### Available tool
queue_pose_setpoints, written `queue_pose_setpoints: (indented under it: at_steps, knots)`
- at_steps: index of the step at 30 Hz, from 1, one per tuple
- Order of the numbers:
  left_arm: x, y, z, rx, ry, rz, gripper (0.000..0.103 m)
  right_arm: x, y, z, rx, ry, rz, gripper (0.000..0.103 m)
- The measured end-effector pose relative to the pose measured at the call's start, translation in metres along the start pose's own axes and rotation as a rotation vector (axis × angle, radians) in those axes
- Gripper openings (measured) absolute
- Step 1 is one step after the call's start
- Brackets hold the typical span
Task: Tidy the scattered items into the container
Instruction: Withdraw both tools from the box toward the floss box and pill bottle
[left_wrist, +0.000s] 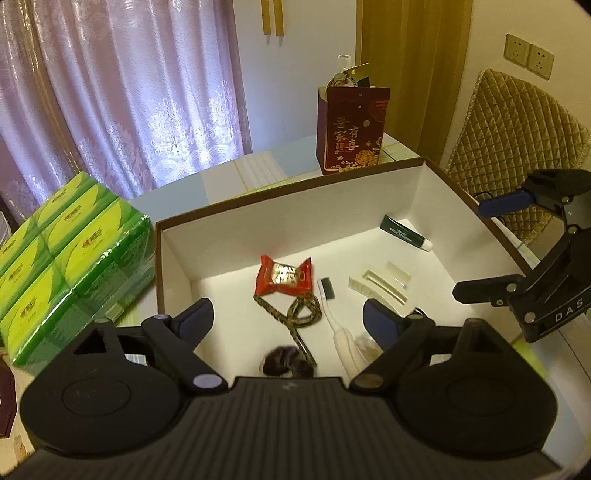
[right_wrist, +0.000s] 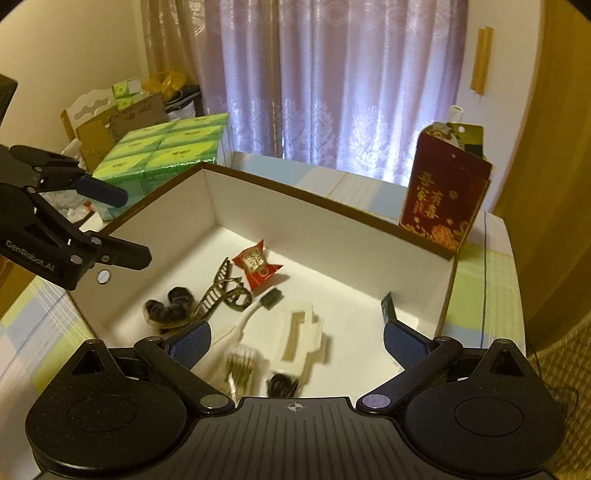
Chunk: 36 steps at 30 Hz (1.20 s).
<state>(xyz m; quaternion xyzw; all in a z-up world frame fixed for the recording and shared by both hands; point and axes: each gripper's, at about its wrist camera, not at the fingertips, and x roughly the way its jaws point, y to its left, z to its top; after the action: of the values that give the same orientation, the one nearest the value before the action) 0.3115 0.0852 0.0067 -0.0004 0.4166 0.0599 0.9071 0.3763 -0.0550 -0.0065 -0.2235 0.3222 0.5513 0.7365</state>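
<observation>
lilac lace curtains (left_wrist: 122, 92) hang behind a table covered in a pale checked cloth (right_wrist: 484, 291), and on it sits the open white-lined box (left_wrist: 295, 206) that serves as the container. inside the box lie a red candy wrapper (left_wrist: 282, 275), a patterned hair clip (left_wrist: 295, 317), a white toothbrush (left_wrist: 338, 325), a dark scrunchie (right_wrist: 170, 306), a white plastic holder (right_wrist: 299, 339) and a green tube (left_wrist: 404, 230) toward the far right corner. outside the box stand a red gift bag (left_wrist: 351, 129) behind its far wall and a green tissue pack (left_wrist: 70, 266) to its left.

the left gripper (left_wrist: 288, 317) and right gripper (right_wrist: 295, 343) both hover over the box, jaws apart and holding nothing. judging by this, the tidying looks nearly or wholly done: no loose small item shows on the cloth, though parts of the table are out of view.
</observation>
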Motion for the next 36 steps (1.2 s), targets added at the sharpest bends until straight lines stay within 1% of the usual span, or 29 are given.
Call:
queue_pose_setpoints:
  at_steps: [11,17,21,25,31,36]
  knots:
    - [-0.056,-0.007,-0.036,0.01,-0.036,-0.016,0.088,-0.049,0.04,-0.027,0.034,-0.047,-0.023,0.103]
    - [-0.08,-0.011,-0.069,0.025,-0.038,-0.049,0.089,-0.073,0.064,-0.052,0.052,-0.074,-0.015,0.103]
    - [-0.083,-0.013,-0.095,0.019,-0.008,-0.088,0.089,-0.076,0.077,-0.074,0.072,-0.055,0.009,0.103]
    - [-0.078,-0.015,-0.122,-0.009,0.042,-0.119,0.089,-0.069,0.092,-0.102,0.086,-0.002,0.036,0.103]
    - [-0.065,-0.013,-0.158,-0.089,0.124,-0.123,0.089,-0.052,0.119,-0.137,0.088,0.064,0.08,0.103]
    - [-0.059,-0.017,-0.178,-0.134,0.167,-0.123,0.089,-0.037,0.137,-0.152,0.041,0.091,0.089,0.103]
